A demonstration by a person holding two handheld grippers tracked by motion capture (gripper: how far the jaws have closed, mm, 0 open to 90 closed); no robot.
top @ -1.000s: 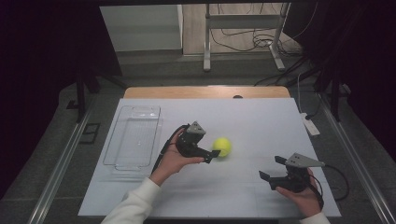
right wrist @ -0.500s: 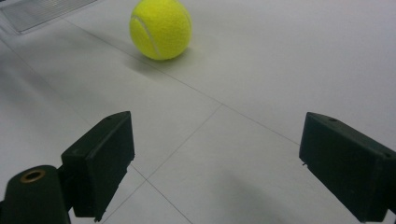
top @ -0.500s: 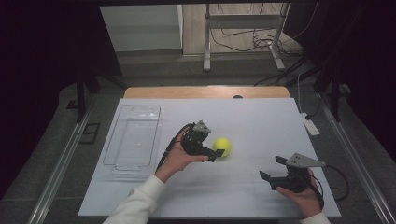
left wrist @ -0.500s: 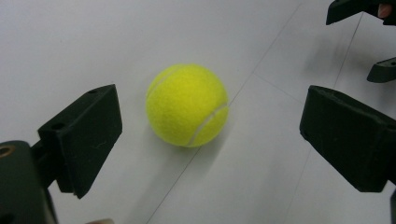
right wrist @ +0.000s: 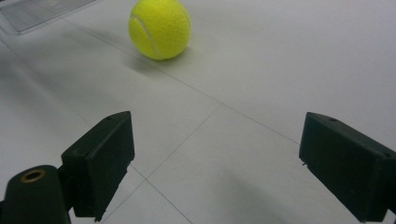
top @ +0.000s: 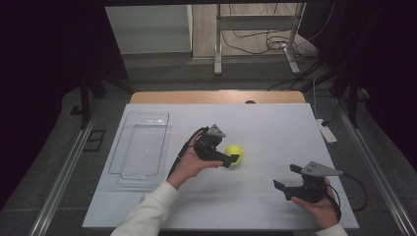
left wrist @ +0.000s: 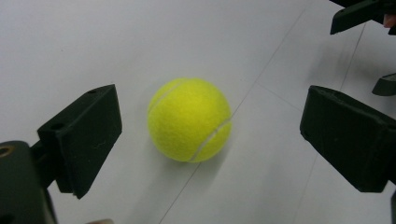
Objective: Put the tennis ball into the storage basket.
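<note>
Left gripper (left wrist: 210, 140), jaws spread, brackets the ball (left wrist: 189, 120) without touching; I'd centre it before squeezing. Right gripper (right wrist: 215, 163) waits spread, near right.

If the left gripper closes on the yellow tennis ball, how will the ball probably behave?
The yellow felt tennis ball is round and lies free on the flat white table, so a nudge from one side would likely roll it. Its fuzzy felt probably grips well. The left gripper fingers stand open on both sides, so an even squeeze should hold it.
</note>
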